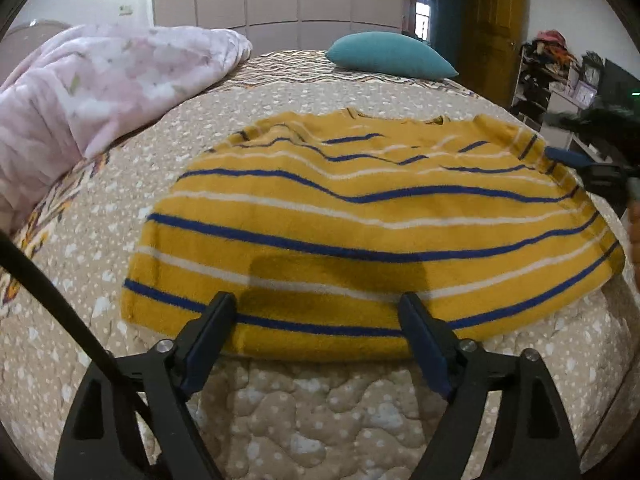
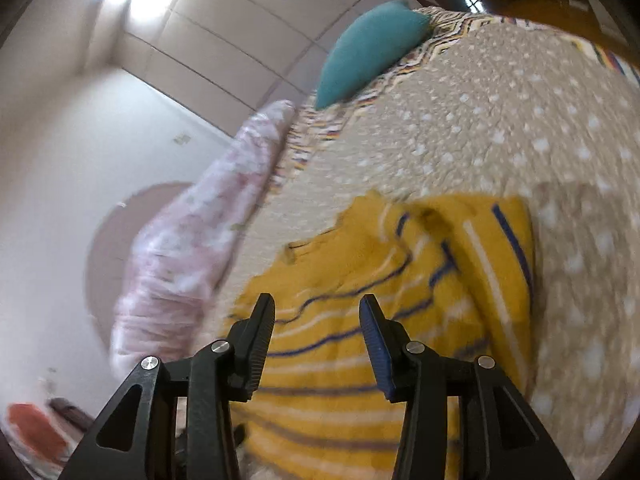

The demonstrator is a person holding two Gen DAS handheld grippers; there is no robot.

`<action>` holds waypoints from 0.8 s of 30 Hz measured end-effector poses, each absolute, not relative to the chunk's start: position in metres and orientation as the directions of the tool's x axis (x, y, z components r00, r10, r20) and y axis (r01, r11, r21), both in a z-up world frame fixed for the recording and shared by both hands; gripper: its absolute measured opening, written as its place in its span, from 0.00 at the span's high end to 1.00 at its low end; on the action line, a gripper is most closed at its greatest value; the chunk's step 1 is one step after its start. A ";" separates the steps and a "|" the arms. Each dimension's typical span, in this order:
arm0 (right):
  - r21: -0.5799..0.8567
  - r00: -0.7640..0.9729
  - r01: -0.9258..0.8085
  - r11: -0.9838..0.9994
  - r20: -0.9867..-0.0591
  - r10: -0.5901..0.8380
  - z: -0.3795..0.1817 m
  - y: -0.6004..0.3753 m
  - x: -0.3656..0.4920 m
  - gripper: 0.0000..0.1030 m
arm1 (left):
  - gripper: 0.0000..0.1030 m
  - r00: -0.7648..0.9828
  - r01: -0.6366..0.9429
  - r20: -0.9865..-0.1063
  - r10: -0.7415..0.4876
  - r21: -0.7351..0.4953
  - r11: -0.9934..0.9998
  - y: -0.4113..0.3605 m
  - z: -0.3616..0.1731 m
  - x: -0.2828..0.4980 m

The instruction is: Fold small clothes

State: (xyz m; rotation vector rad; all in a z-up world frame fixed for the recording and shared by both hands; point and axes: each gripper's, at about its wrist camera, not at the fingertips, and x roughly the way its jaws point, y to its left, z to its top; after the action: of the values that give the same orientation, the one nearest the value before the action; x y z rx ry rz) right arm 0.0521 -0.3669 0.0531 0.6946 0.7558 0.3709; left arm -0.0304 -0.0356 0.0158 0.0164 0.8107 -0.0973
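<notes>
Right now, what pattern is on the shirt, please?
Mustard yellow shirt with blue and white stripes; clearest in the left wrist view.

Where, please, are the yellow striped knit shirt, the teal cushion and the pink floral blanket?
Yellow striped knit shirt (image 1: 360,216): left wrist view, middle of its body.
Teal cushion (image 1: 384,54): left wrist view, centre of its face.
Pink floral blanket (image 1: 100,80): left wrist view, top of the heap.

One striped shirt (image 1: 372,216), one teal pillow (image 1: 390,55), one pink blanket (image 1: 100,88), two claws.

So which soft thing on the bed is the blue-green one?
The teal pillow at the far end. The blanket is pale pink, and the striped shirt is yellow.
</notes>
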 end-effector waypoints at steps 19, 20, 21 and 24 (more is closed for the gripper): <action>0.676 0.722 0.085 0.732 -0.548 0.423 0.061 -0.456 0.017 0.32 | 0.09 0.700 0.090 -0.711 -0.075 -0.018 0.996 -0.036 0.008 -0.031; 0.675 0.713 0.080 0.734 -0.553 0.430 0.058 -0.457 0.012 0.32 | 0.09 0.700 0.089 -0.710 -0.074 -0.016 0.996 -0.036 0.008 -0.032; 0.671 0.702 0.076 0.738 -0.561 0.438 0.054 -0.456 0.009 0.32 | 0.09 0.700 0.089 -0.710 -0.074 -0.016 0.996 -0.035 0.008 -0.032; 0.676 0.669 0.067 0.733 -0.576 0.469 0.038 -0.445 0.009 0.32 | 0.09 0.700 0.089 -0.710 -0.075 -0.018 0.996 -0.036 0.008 -0.032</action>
State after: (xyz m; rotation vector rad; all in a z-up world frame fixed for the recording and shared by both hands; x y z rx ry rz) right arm 0.0087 -0.4450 0.0378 0.7282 0.8201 0.2506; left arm -0.0318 -0.0356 0.0083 0.0184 0.7902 -0.0911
